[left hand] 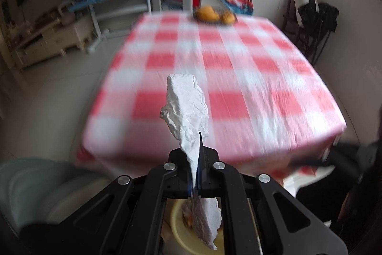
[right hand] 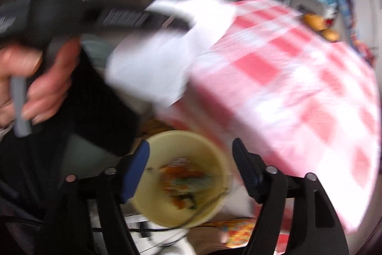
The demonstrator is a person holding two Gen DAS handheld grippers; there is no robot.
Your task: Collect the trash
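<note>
**One tissue left to drop**

Your right hand-held gripper [right hand: 191,171] hangs apart and empty over the yellow bin [right hand: 181,183], wrappers already inside. Your left hand-held gripper [left hand: 197,159] is clamped on a crumpled tissue [left hand: 186,109]. Beyond, the checked tabletop [left hand: 226,78] shows only fruit [left hand: 214,14].

Motion blur smears the bin's contents [right hand: 185,183] and checked tablecloth [right hand: 298,92].

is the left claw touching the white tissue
Touching. In the left wrist view the left claw is shut on the crumpled white tissue, which is pinched between the jaws and sticks out both above and below them.
</note>
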